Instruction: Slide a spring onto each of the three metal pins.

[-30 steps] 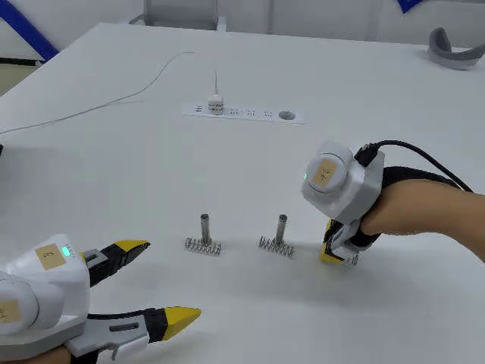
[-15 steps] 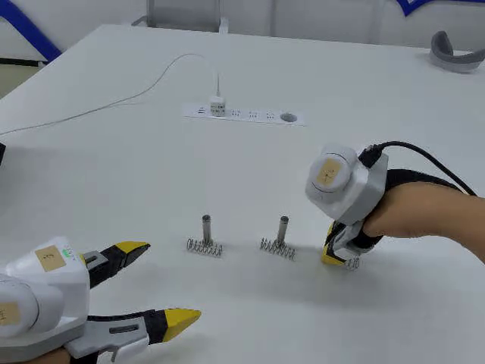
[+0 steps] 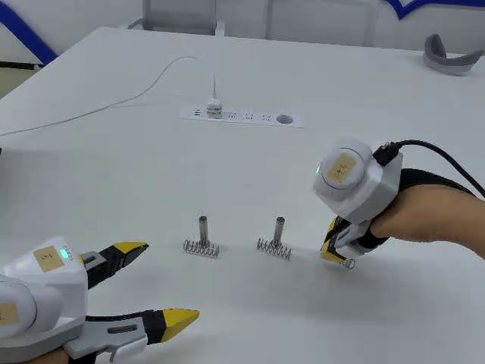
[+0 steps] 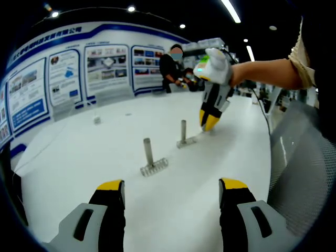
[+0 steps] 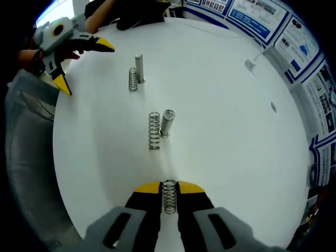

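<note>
Left tool (image 3: 155, 282): nearest the person, low over the counter (image 3: 114, 174), yellow tips spread wide with nothing between them.
Right tool (image 3: 337, 254): just to the right of the pins, tips down close to the counter and pressed together on a spring.
Held spring (image 5: 169, 197): pinched between the yellow tips and running lengthwise along the jaws in the right gripper view. It looks lifted clear of the counter and is not on a pin.
Left spring (image 3: 201, 248): lies flat on the counter at the foot of the left pin.
Right spring (image 3: 273, 249): lies flat too, against the base of the right pin.
Left pin (image 3: 203, 227): upright, shaft bare.
Right pin (image 3: 279, 229): upright, shaft bare, just left of the right tool.
Power strip (image 3: 242, 116): well beyond the pins, with one plug and a cable trailing away.
Done, by my reading: no spring threaded so far, though one has been picked up.
Left to do: stand the held spring over a pin top and slide it down, then lift and thread the two lying springs. Two pins can be counted here; where the third stands I cannot tell.
</note>
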`<state>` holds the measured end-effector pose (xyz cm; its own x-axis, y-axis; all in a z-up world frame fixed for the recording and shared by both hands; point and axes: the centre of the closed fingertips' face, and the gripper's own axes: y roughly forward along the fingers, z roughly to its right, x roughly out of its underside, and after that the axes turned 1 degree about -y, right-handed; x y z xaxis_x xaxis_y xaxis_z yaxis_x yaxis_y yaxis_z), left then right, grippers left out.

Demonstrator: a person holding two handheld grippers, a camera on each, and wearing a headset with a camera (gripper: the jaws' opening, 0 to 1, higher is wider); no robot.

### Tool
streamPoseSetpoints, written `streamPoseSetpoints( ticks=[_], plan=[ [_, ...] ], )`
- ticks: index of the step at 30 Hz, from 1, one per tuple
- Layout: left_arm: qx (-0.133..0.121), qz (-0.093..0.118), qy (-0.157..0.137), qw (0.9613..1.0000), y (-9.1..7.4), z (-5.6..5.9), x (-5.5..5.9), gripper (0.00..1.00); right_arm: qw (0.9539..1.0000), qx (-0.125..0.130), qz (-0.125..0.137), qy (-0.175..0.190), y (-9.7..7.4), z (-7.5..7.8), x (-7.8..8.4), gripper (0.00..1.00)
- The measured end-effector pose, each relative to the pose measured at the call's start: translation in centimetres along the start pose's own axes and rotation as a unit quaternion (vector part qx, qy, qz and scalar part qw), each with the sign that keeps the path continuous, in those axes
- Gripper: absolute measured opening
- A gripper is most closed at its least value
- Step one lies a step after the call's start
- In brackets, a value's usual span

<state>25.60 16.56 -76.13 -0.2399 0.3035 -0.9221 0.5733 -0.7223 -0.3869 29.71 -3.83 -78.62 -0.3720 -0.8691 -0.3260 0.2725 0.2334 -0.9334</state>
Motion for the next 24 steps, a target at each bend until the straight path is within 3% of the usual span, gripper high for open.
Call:
streamPoseSetpoints(
  ticks=[24],
  plan=[
    [0.004, 0.003, 0.009, 1.0000, 0.0, 0.3, -0.6, 0.74, 0.9979, 0.025, 0.051, 0.032, -2.4, 0.0, -0.4, 0.12]
  ],
)
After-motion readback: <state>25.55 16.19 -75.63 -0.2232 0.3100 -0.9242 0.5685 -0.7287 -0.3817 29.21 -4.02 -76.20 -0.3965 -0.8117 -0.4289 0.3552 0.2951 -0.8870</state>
